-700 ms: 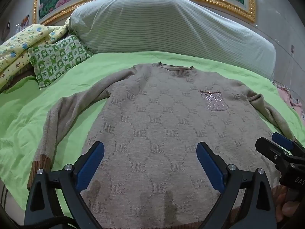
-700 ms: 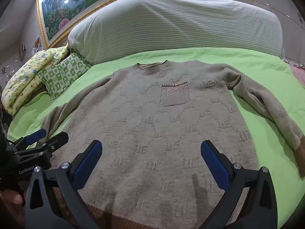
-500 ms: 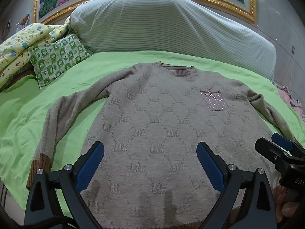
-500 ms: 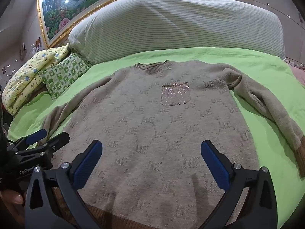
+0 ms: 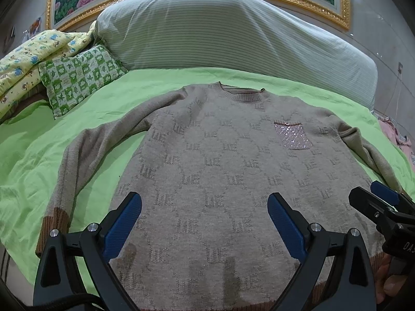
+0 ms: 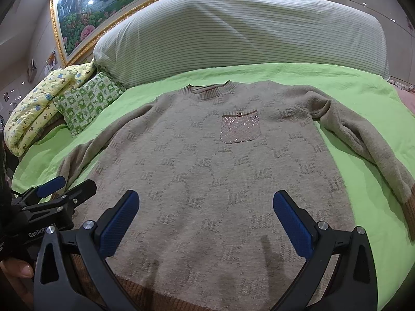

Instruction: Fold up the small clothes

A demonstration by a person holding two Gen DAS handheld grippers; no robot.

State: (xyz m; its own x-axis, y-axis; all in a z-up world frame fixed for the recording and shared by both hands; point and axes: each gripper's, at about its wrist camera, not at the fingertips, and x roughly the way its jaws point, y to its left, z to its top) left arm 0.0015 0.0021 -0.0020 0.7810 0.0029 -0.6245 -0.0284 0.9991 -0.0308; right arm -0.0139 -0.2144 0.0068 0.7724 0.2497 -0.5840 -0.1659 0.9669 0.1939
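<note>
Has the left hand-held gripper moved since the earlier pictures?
Yes, slightly. In the left wrist view the sweater's collar sits a little lower against the left hand-held gripper than before, so that gripper tilted or rose slightly.

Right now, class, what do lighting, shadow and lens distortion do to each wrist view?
Left wrist view: fisheye bows the green sheet; finger shadows darken the sweater hem. Right wrist view: lamp glare on the painting; black corners, sharp focus.

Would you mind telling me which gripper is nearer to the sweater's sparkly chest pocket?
Right. The right gripper hovers over the hem with the pocket almost straight ahead; the left gripper hovers farther toward the other side, the pocket ahead and off to its right.
</note>
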